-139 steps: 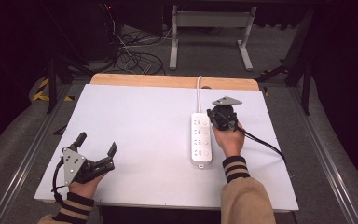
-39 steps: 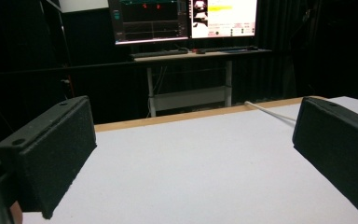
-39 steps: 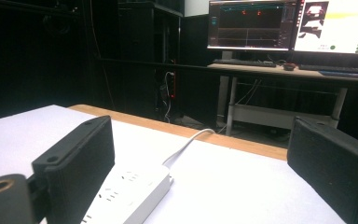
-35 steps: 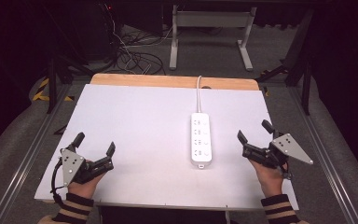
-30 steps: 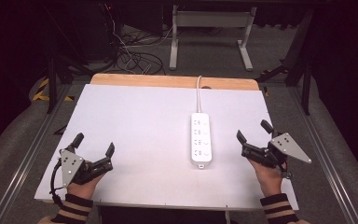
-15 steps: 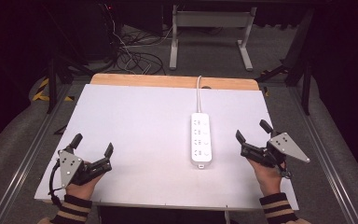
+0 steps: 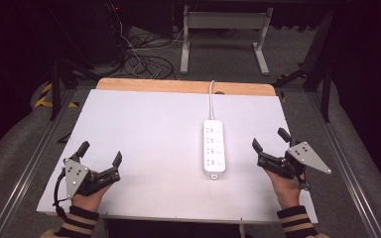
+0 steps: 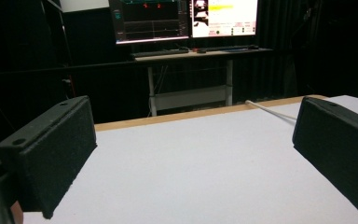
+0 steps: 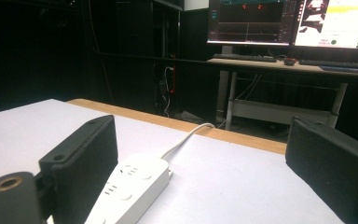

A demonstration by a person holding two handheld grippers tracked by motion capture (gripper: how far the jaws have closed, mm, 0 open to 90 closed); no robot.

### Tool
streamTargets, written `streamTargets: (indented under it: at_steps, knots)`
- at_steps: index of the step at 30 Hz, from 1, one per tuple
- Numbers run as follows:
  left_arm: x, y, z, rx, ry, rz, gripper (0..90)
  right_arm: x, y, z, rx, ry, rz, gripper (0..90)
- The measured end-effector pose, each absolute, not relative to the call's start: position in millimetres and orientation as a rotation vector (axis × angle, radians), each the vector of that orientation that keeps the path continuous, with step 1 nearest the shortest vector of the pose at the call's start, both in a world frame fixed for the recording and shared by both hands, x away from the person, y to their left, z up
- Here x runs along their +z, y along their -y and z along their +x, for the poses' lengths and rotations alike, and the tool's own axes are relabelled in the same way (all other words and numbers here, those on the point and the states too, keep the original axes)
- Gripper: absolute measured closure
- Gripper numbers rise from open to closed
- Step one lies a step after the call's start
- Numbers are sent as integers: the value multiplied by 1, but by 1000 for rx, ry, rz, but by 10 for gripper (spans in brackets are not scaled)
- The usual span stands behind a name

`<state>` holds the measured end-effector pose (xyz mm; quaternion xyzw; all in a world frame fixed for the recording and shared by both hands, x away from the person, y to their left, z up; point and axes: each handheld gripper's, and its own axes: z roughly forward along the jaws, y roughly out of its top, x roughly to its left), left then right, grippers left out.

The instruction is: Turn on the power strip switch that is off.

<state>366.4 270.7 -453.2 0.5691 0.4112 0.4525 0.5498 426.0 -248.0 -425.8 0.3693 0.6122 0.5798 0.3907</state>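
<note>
A white power strip [image 7: 213,147] lies lengthwise on the white table top [image 7: 149,129], right of centre, with its white cord [image 7: 211,96] running to the far edge. My right gripper [image 7: 271,145] rests open on the table just right of the strip, nothing between its jaws. In the right gripper view the strip [image 9: 130,186] lies beside the left jaw and its cord [image 9: 186,135] curves away. My left gripper [image 7: 99,152] rests open near the front left corner, far from the strip. The left gripper view shows bare table [image 8: 191,168] between the jaws and the cord [image 8: 270,110] at far right.
A wooden strip [image 7: 178,86] edges the table's far side. Beyond it stand a desk frame [image 7: 223,29] and loose cables [image 7: 144,62] on the floor. Lit monitors [image 9: 289,23] sit on a desk behind. Metal rails [image 7: 25,173] run along both sides of the table.
4.6 s ago my right gripper was at the strip's far right side; it has since drawn back to the front right and opened. Over the last second both grippers barely moved.
</note>
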Motion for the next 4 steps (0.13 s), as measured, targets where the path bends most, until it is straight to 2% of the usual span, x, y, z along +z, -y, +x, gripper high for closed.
streamTargets:
  at_steps: [4]
  knots:
    - [-453, -271, 366, 1075, -976, 1349, 3, -426, 247, 426, 1473, -1559, 935, 98]
